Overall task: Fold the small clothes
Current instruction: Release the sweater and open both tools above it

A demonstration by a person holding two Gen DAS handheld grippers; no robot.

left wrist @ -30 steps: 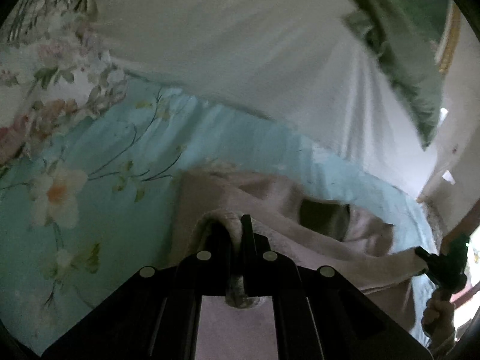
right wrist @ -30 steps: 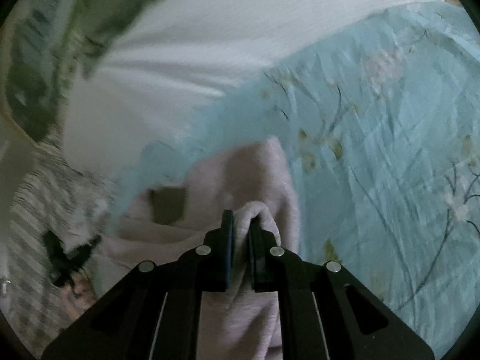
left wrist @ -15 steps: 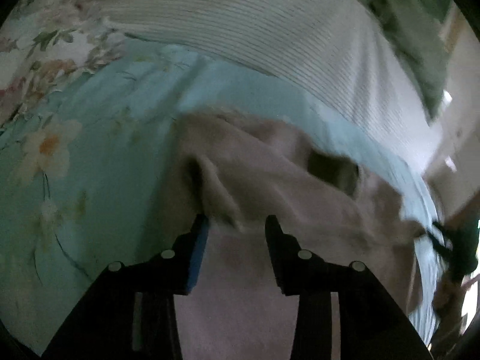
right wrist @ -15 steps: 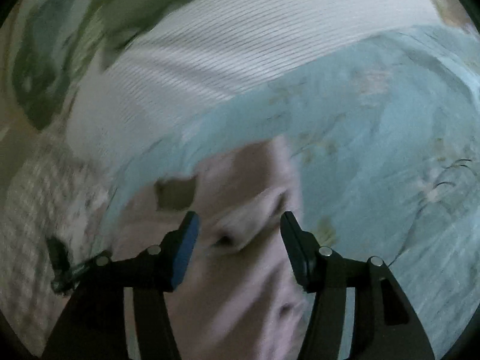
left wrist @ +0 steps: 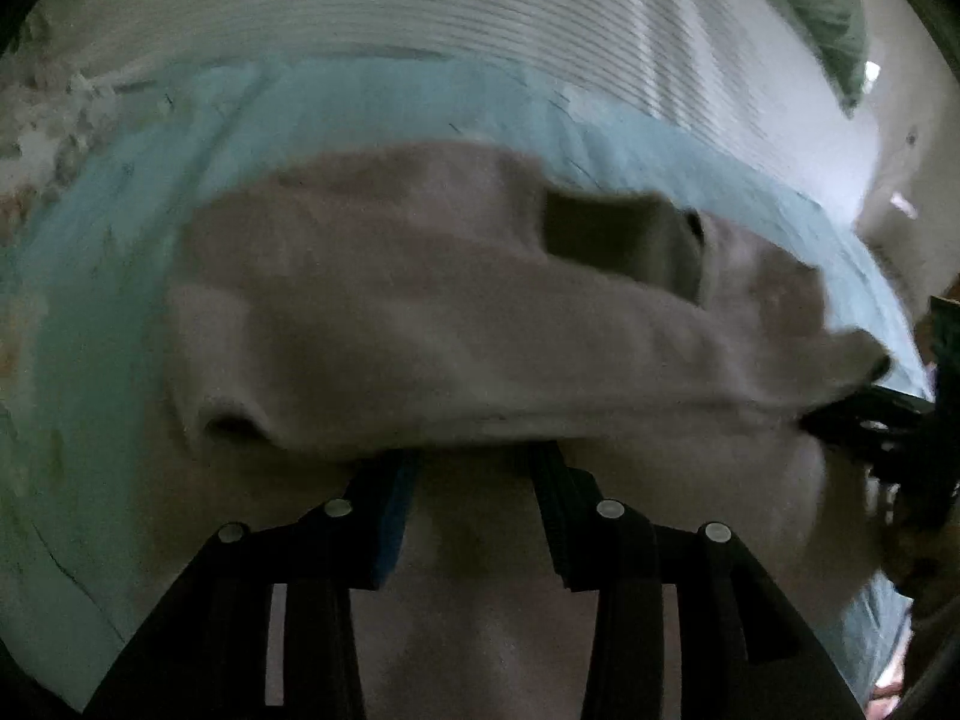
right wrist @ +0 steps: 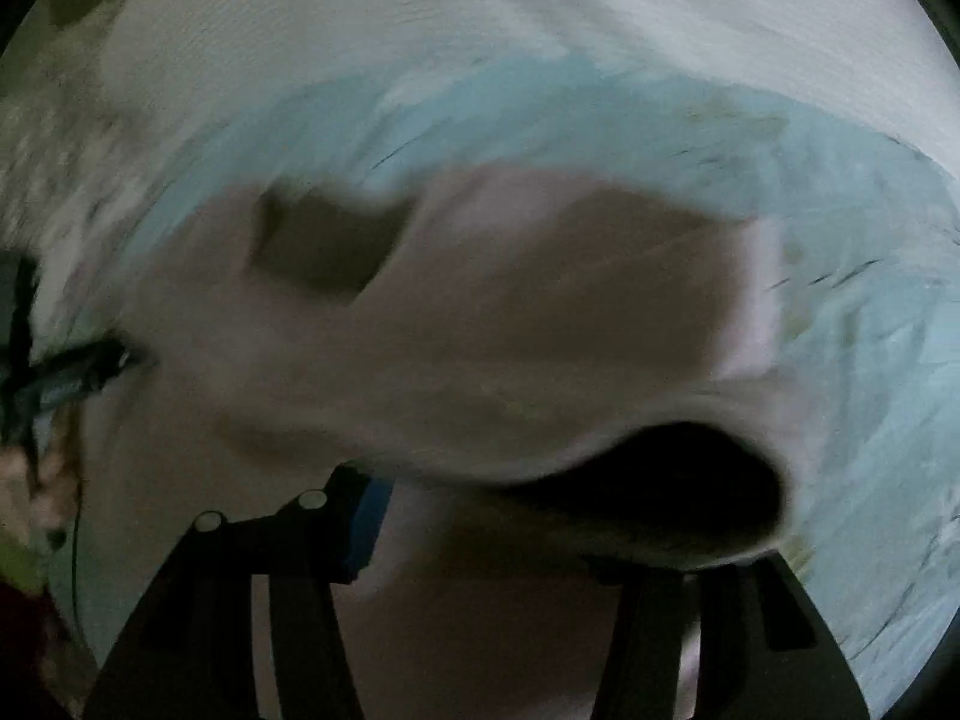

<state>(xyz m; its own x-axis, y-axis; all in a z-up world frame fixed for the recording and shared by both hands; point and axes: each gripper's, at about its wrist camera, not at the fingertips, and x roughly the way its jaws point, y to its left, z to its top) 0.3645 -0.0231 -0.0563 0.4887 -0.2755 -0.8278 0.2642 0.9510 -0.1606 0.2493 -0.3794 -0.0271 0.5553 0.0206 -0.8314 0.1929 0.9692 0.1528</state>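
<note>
Two grippers are in my views, and both stand with their fingers apart, holding nothing. The left gripper (left wrist: 474,468) has its fingertips under the near folded edge of the pink garment (left wrist: 456,324), so the tips are hidden from me, but the wide gap between the two fingers is plain. The right gripper (right wrist: 498,516) is spread in the same way; its right finger is mostly covered by the hanging fold of the cloth, and I see a blue pad (right wrist: 366,528) on the left finger.

The pink garment (right wrist: 480,330) lies on the light blue floral bedsheet (left wrist: 108,312), with its front edge doubled back toward the cameras. A dark square patch (left wrist: 618,246) shows on its upper layer. Behind the sheet there is a white ribbed cover (left wrist: 420,6). I see no container in either view. In the left wrist view the other gripper (left wrist: 894,432) appears at the right edge, touching the corner of the garment. Both pictures are blurred.
</note>
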